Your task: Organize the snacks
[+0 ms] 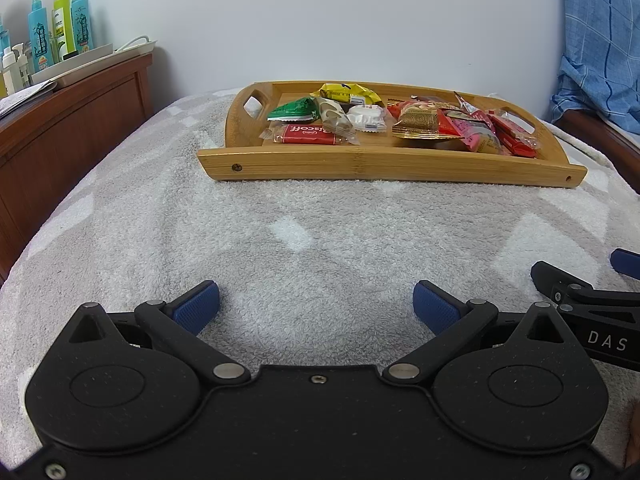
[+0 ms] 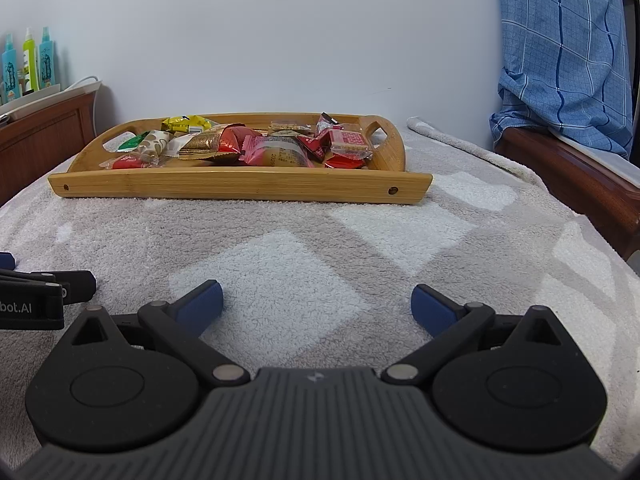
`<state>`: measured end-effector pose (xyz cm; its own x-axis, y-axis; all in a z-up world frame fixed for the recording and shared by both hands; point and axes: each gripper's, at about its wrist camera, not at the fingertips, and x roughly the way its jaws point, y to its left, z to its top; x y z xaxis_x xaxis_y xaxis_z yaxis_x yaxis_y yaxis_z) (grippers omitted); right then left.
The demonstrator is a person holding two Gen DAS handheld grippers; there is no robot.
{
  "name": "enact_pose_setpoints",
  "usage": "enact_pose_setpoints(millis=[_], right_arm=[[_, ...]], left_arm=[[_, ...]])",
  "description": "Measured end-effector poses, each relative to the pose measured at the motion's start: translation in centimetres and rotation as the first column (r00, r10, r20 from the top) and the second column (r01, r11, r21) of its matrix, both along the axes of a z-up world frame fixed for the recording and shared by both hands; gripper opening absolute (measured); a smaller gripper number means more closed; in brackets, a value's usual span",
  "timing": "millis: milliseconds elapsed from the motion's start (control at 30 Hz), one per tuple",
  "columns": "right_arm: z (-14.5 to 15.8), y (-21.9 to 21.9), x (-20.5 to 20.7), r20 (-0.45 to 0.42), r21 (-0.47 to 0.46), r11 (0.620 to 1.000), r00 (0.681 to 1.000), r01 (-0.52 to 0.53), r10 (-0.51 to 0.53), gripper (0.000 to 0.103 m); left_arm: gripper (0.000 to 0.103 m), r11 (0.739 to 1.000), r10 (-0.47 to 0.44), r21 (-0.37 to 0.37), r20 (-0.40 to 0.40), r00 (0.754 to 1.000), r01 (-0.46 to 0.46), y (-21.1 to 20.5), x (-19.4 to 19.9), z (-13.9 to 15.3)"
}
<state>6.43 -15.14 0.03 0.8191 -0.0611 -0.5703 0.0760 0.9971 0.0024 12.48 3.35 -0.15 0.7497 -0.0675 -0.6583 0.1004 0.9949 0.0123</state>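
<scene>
Both grippers idle, jaws wide apart, nothing held, hovering over the towel-covered bed [image 1: 304,216], well short of the bamboo tray [image 1: 384,166]. Left gripper [image 1: 316,306] lines up with the tray's left half: green pack [image 1: 294,109], red Biscoff pack [image 1: 307,134], yellow pack [image 1: 352,94]. Right gripper [image 2: 317,306] faces the crowded right half: gold pack [image 2: 204,145], pink pack [image 2: 280,152], red wrappers [image 2: 347,145]. Looks like all snacks are already in the tray, so sorting is probably what's left. Suggest taking top, non-overlapped packs first, pinching wrapper edges, clearing the front rim.
</scene>
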Motion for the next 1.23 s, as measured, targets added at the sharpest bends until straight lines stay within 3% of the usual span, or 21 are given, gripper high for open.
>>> enact_pose_setpoints(millis=[1233], right_arm=[[-0.04, 0.00, -0.05, 0.002, 0.001, 1.000, 1.000, 0.000, 0.000, 0.103]], left_arm=[[0.103, 1.000, 0.004, 0.002, 0.006, 1.000, -0.004, 0.03, 0.08, 0.12]])
